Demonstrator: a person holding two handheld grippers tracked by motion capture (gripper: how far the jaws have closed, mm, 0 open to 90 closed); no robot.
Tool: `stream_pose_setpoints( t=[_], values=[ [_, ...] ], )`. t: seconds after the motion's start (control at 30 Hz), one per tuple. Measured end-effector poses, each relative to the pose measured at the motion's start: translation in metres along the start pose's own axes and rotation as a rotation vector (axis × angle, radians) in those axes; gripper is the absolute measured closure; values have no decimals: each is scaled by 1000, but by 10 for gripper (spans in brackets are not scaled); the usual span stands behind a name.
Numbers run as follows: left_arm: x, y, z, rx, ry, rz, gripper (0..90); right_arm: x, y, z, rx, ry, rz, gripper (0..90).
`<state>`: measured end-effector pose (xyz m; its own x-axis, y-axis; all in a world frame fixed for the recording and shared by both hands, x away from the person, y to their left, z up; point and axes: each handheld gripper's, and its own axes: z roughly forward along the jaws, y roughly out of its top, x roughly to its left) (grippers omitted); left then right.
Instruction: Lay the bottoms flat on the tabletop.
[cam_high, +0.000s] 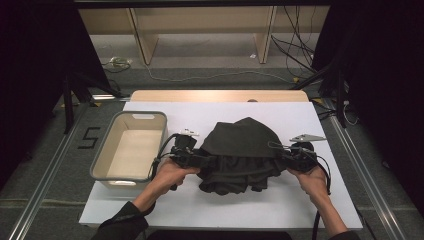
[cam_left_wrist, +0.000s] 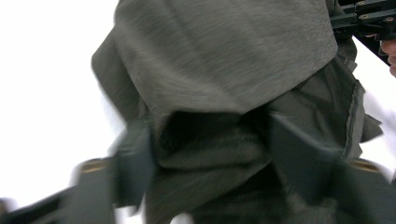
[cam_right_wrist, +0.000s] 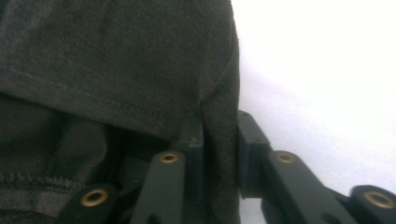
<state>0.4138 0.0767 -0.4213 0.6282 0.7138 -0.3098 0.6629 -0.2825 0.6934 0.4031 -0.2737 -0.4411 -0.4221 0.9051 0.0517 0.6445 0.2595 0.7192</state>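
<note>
A grey bin (cam_high: 129, 150) sits on the left of the white bench (cam_high: 300, 200), and it looks empty. A dark cloth (cam_high: 240, 155) lies bunched in the middle of the bench. The left gripper (cam_high: 192, 159) has its fingers spread around a thick fold of cloth; that picture is blurry. The right gripper (cam_high: 292, 156) pinches a cloth edge between its fingers (cam_right_wrist: 250, 140).
</note>
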Motion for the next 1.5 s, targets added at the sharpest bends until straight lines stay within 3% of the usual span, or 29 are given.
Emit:
stream_pose_setpoints(
  t=[0.07,0.13,0.33,0.43,0.7,0.83,1.17,1.43,1.5],
  values=[
    [-4,1,6,0,12,20,675,3,0,0,9,-10,-11,600],
    [-6,1,7,-1,27,39,763,4,0,-2,6,-8,-16,570],
    [-9,4,-5,-39,12,40,824,7,4,-13,-31,3,17,376],
    [-18,4,-11,-45,-8,73,828,14,8,-22,-67,-13,2,337],
    [-51,1,-10,-48,-66,136,832,23,19,-36,-109,2,8,311],
    [-63,-1,-6,-39,-83,167,831,30,27,-40,-125,34,18,309],
    [-77,-6,3,-19,-104,191,829,47,38,-49,-132,98,-7,288],
    [-88,-8,8,-6,-128,212,827,63,41,-40,-100,149,-47,280],
    [-91,-8,9,-2,-133,218,827,66,41,-38,-90,153,-61,327]
  ],
)
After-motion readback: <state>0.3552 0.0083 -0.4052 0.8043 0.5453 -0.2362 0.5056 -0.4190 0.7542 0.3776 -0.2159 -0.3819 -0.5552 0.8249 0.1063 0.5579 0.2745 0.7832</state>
